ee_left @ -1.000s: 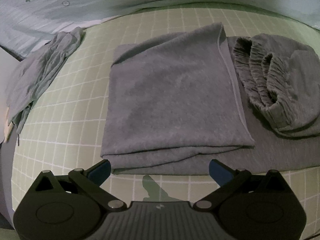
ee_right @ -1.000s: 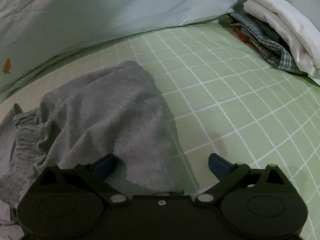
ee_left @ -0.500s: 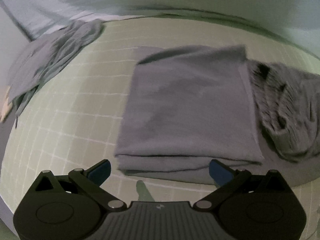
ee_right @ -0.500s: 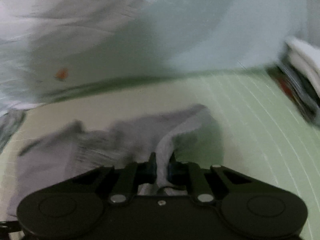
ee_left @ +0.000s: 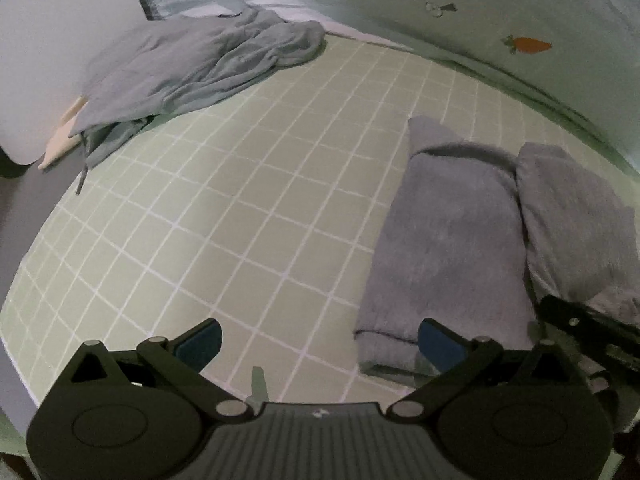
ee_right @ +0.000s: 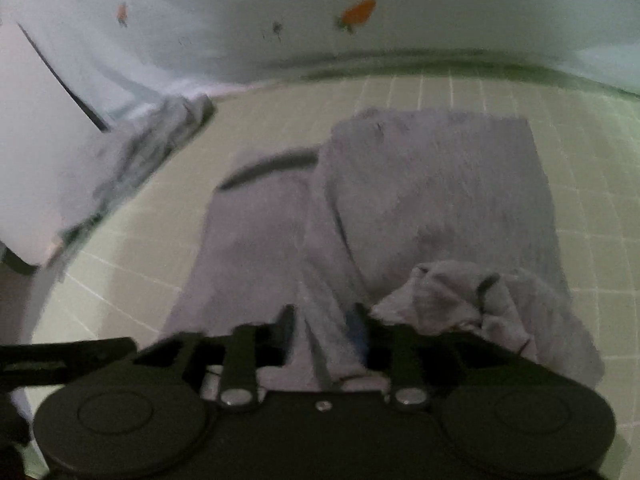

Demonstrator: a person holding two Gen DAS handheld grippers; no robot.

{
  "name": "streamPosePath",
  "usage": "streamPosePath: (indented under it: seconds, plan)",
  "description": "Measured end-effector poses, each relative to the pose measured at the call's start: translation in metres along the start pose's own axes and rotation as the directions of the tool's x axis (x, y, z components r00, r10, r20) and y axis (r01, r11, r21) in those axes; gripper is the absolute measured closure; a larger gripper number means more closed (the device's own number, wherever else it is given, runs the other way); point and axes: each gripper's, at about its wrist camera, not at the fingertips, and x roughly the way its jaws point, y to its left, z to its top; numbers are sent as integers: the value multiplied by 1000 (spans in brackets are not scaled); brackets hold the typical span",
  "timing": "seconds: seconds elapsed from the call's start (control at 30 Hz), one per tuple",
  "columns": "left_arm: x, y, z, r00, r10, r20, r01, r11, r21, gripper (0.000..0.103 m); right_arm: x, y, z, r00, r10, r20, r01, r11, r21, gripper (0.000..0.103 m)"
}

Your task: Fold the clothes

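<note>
Grey folded garment [ee_left: 452, 240] lying on green checked bed sheet [ee_left: 248, 216], right of centre in the left wrist view, a second fold of the same cloth doubled over along its right side. Same garment [ee_right: 436, 192] filling the middle of the right wrist view, somewhat blurred, with a bunched, crumpled end heaped at its near right corner.

Left tongs [ee_left: 320, 340] spread wide, nothing between the blue pads [ee_left: 200, 342]. Hovering over bare sheet, the right-hand pad just at the near left corner of the garment; contact not clear.

Right tongs [ee_right: 326, 332] drawn nearly together, pinching a narrow ridge of the grey cloth at the near edge of the garment. Cloth rising up between the fingers and running back under the tong body. Black frame of the right tongs [ee_left: 588, 332] also visible at the right edge of the left wrist view, beside the garment's near right end.

Crumpled blue-grey garment [ee_left: 192, 64] well apart at the far left of the bed, against a pale quilt with carrot print [ee_left: 528, 45]. Same heap [ee_right: 148, 148] at left in the right wrist view, blurred.
</note>
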Motion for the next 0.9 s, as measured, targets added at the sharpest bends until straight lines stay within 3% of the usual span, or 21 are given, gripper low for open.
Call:
streamPosePath:
  seconds: [0.07, 0.17, 0.27, 0.33, 0.4, 0.5, 0.73, 0.77, 0.8, 0.83, 0.87, 0.9]
  plan:
    - [0, -5, 5, 999, -37, 1, 37, 999, -2, 0, -22, -7, 3, 998, 24, 53, -25, 1000, 18, 25]
    - [-1, -18, 13, 994, -105, 19, 105, 994, 16, 0, -54, -24, 4, 990, 13, 142, -23, 998, 67, 13]
    - [1, -37, 23, 982, -187, 37, 185, 981, 52, 2, -74, -47, 1, 978, -89, 188, 64, 989, 134, 9]
    - [8, -52, 30, 969, -246, 20, 244, 968, 66, 6, -79, -64, -8, 973, -159, 168, 127, 974, 185, 9]
    - [16, -66, 37, 953, -303, 2, 302, 950, 79, 20, -84, -80, -17, 964, -224, 145, 186, 954, 235, 9]
    - [31, -86, 44, 935, -354, -28, 355, 931, 84, 31, -89, -99, -34, 957, -266, 113, 221, 925, 310, 9]
    - [63, -127, 55, 893, -440, -93, 447, 890, 87, 32, -85, -110, -60, 946, -320, 54, 281, 891, 356, 9]
    - [62, -131, 55, 888, -450, -93, 458, 883, 99, 45, -83, -109, -61, 946, -322, 47, 285, 889, 357, 9]
    - [62, -135, 54, 882, -461, -94, 469, 876, 110, 68, -83, -108, -64, 946, -323, 40, 289, 889, 354, 9]
    - [61, -137, 54, 879, -468, -89, 476, 871, 121, 82, -83, -108, -66, 946, -323, 33, 292, 889, 352, 9]
    - [55, -132, 56, 885, -461, -70, 466, 875, 129, 97, -84, -107, -68, 946, -324, 27, 295, 890, 349, 9]
    - [50, -128, 57, 889, -455, -50, 457, 879, 136, 97, -82, -106, -69, 946, -324, 25, 296, 890, 346, 9]
